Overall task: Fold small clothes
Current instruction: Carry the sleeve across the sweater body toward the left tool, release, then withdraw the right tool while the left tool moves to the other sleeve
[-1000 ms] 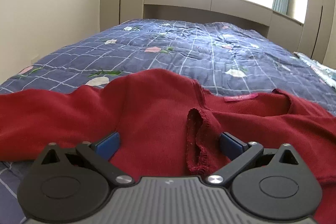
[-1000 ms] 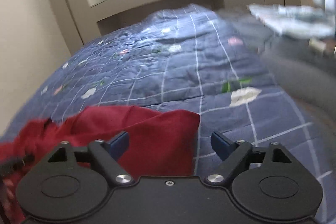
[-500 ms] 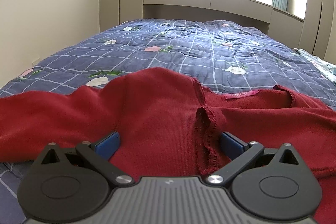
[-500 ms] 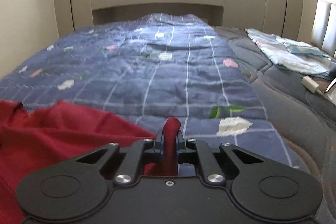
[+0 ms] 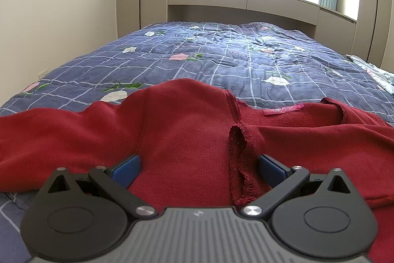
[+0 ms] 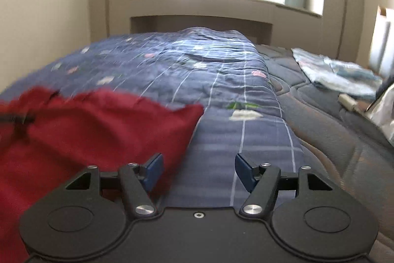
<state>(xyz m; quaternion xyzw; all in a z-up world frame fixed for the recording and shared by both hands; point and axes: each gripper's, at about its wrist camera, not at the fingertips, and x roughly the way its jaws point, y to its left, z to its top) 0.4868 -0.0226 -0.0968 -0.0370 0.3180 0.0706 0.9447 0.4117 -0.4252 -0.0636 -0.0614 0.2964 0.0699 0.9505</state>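
Observation:
A dark red knit top (image 5: 187,130) lies spread on the blue flowered quilt (image 5: 234,61), its neckline and pink label (image 5: 283,111) towards the right. My left gripper (image 5: 198,169) rests low over the shoulder area, open, with red cloth and a rolled neckline edge (image 5: 242,164) lying between its blue pads (image 5: 125,168) but not pinched. In the right wrist view the top (image 6: 98,130) fills the left, with its corner (image 6: 194,111) flat on the quilt. The right gripper (image 6: 199,173) hovers at that edge, its jaws opening. Only the garment's edge by the left pad (image 6: 154,170) and quilt lie between them.
Right of the quilt lies bare dark quilted mattress (image 6: 332,139) with a pale patterned folded cloth (image 6: 339,75), a small white object (image 6: 347,100) and something silvery (image 6: 384,110) at the frame edge. A cream wall runs along the left; cabinets and a bright window stand behind the bed.
The right gripper shut on a pinch of red cloth half a second ago, then let it go and opened while swinging sideways. The left gripper has stayed put; the neckline has settled flatter.

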